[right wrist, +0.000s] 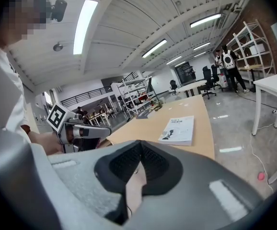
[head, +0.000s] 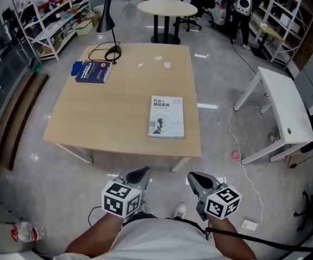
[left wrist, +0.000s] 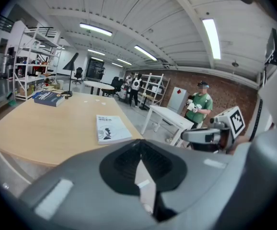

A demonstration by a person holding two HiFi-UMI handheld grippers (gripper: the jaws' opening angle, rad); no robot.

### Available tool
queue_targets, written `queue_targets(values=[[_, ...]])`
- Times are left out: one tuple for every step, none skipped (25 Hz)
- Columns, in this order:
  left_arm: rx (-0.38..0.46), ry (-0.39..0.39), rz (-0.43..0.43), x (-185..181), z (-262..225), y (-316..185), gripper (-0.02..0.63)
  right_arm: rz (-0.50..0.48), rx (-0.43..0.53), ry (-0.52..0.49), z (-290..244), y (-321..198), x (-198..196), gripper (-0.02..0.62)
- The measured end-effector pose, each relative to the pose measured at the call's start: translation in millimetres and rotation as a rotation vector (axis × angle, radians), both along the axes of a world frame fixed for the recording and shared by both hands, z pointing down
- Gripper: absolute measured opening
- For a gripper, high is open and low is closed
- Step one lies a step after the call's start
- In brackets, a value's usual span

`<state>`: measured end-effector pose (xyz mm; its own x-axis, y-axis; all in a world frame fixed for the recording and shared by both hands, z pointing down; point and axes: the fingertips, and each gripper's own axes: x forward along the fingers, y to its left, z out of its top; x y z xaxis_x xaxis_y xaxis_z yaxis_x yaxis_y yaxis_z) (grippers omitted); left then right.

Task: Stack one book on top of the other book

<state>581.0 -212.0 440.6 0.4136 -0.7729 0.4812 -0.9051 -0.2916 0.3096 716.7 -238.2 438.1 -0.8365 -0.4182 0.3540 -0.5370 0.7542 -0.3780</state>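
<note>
The left claw [head: 141, 173] and the right claw [head: 193, 179] are each pressed together with nothing between the tips. Both are held close to the person's body, short of the near edge of the table [head: 118, 110]. The white book [head: 166, 117] lies flat near the table's near right corner. The blue book [head: 93, 71] lies flat at the far left, well apart from it, so there is no stack. To lift either book, a claw must spread and take it by an edge. I judge the white book the easier one, since it sits close to the near and right edges, where a jaw could slip under an overhanging side. The bare tabletop between the books leaves free passage. The lamp [head: 109, 28] and its cord [head: 99, 53] crowd the blue book's corner, and a side table [head: 286, 112] stands off to the right.
</note>
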Motion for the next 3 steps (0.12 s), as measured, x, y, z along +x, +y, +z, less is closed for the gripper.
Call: queue_targets(values=[[0.000,-0.001,0.002,-0.2,0.0,-0.4,0.005,-0.001,0.001,0.002,0.2,-0.1,-0.5,0.002],[0.000,-0.002,0.003,-0.4,0.2,-0.9,0.005,-0.002,0.002,0.003,0.5,-0.2,-0.9,0.002],[0.001,-0.003,0.005,-0.6,0.3,-1.3,0.005,-0.002,0.003,0.005,0.7,-0.3,-1.4,0.002]])
